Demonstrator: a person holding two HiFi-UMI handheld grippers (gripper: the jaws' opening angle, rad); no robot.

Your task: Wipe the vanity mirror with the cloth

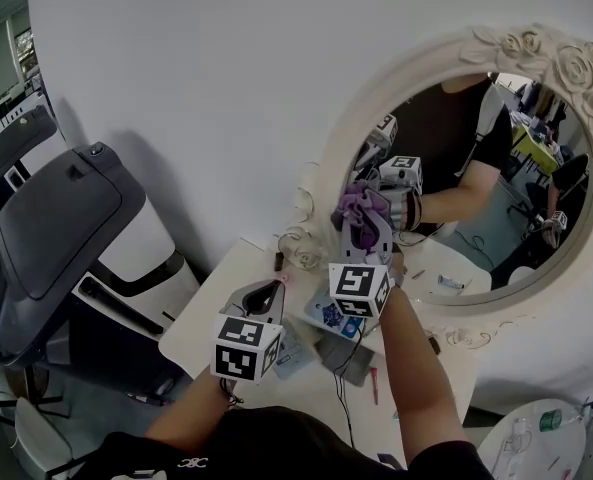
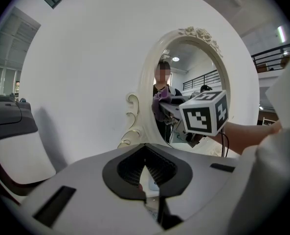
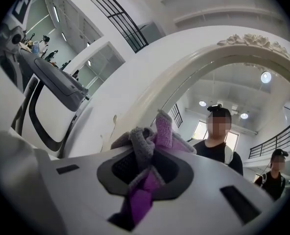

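The oval vanity mirror stands in an ornate cream frame on the white table, against the wall. My right gripper is shut on a bunched purple and grey cloth, which it holds at the lower left of the glass, close to the frame. In the right gripper view the cloth fills the jaws under the frame's arch. My left gripper hovers low over the table, left of the mirror, shut and holding nothing. The left gripper view shows its jaws and, beyond them, the cloth.
The white table carries small items: a blue card, a red pen and cables. A grey and white machine stands at the left. At the bottom right is a round white table.
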